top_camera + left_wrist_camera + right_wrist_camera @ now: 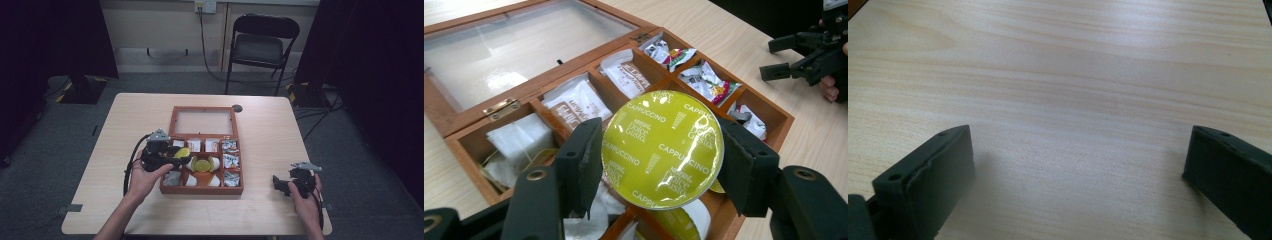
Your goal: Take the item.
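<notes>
left tool (pixel 659 160) clamps capsule (pixel 663 149) above box (pixel 774 112).

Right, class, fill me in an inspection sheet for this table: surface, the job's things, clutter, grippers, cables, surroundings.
Surface: pale wood table, bare around the box.
Job's things: wooden box, glass lid open flat; compartments hold sachets and wrapped packets; yellow-green capsule lifted above the box, another capsule inside.
Clutter: nothing seen.
Grippers: left gripper shut on the capsule; right gripper open over bare table.
Cables: one trails from the left gripper; one hangs from a wall socket.
Surroundings: folding chair, grey floor, dark curtains.
</notes>
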### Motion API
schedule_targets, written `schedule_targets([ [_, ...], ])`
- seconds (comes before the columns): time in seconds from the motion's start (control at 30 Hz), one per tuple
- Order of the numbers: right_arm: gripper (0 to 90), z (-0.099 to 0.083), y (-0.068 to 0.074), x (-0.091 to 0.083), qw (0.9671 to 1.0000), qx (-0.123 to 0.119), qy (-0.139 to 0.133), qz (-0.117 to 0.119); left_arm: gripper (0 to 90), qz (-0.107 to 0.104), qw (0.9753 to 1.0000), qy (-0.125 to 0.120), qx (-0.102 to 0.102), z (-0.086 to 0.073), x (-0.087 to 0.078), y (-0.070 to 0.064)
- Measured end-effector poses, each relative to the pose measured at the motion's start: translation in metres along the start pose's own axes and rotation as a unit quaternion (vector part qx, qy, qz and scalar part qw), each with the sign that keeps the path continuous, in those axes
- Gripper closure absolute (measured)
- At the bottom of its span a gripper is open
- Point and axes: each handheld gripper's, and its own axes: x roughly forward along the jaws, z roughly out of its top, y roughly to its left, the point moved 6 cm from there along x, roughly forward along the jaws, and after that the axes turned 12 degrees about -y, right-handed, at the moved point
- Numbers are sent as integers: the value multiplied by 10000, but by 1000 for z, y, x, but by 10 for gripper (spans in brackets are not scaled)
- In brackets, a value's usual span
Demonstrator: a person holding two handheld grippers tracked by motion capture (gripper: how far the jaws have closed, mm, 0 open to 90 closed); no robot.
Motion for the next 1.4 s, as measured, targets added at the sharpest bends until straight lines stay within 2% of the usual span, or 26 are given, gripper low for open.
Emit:
schedule_targets([
  [0.6, 0, 0, 0, 0, 10000, 0, 0, 1, 395, 201, 9994, -233, -174, 8, -17, 18],
  [0.77, 0, 0, 0, 0, 10000, 1, 0, 0, 395, 308, 9989, -284, -203, 11, -24, 26],
  [0.9, 0, 0, 0, 0, 10000, 1, 0, 0, 395, 455, 9985, -264, -135, 10, -27, 33],
  [1.13, 0, 0, 0, 0, 10000, 1, 0, 0, 395, 616, 9972, -363, -228, 14, -39, 46],
  [1.27, 0, 0, 0, 0, 10000, 2, 0, 0, 395, 718, 9963, -415, -212, 15, -46, 53],
  [1.4, 0, 0, 0, 0, 10000, 1, 0, 0, 396, 822, 9955, -374, -278, 12, -50, 61],
])
